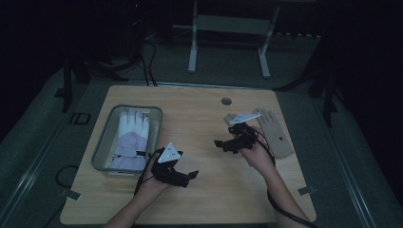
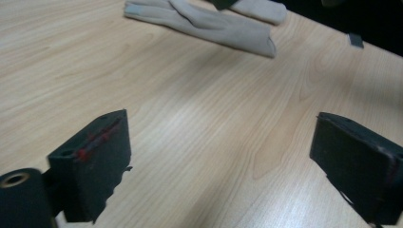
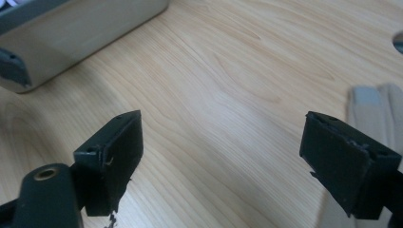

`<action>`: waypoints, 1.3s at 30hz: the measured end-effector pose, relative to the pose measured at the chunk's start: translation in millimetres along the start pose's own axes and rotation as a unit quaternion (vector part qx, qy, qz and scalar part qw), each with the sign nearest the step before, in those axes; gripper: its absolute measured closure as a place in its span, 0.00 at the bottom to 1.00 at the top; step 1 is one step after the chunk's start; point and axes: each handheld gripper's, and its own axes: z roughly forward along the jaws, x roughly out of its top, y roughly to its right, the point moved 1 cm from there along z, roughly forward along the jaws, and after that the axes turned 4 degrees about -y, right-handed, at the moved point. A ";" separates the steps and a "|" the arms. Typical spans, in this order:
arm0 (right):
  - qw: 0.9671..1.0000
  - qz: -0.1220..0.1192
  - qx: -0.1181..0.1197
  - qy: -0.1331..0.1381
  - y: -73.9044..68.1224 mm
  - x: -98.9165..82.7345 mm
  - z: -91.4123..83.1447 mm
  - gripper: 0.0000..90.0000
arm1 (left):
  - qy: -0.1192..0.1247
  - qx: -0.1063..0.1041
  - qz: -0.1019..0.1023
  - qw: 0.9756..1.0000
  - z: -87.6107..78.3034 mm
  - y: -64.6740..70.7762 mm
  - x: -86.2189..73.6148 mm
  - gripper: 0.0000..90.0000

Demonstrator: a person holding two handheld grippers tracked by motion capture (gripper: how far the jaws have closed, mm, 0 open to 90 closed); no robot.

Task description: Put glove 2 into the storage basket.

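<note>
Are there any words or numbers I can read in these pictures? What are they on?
"ID": pale letters on the dark floor mat left of the table.
Round emblem on the white glove in the clear bin: too small to read.
Dark tag on the beige glove: too small to read.
Nothing written on the left gripper or the right gripper.

beige glove [image 1: 275, 134] flat on table

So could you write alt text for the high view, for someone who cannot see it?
A person holds two black two-jaw grippers, the left gripper and right gripper, both open and empty, over a light wooden table. A white and lilac glove lies in a grey plastic bin at left; a beige glove lies flat at right.
</note>
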 end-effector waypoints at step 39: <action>0.996 -0.002 -0.066 -0.067 102.4 -57.3 29.0 0.73 | 0.057 0.011 0.014 0.998 19.0 9.6 -37.5 0.02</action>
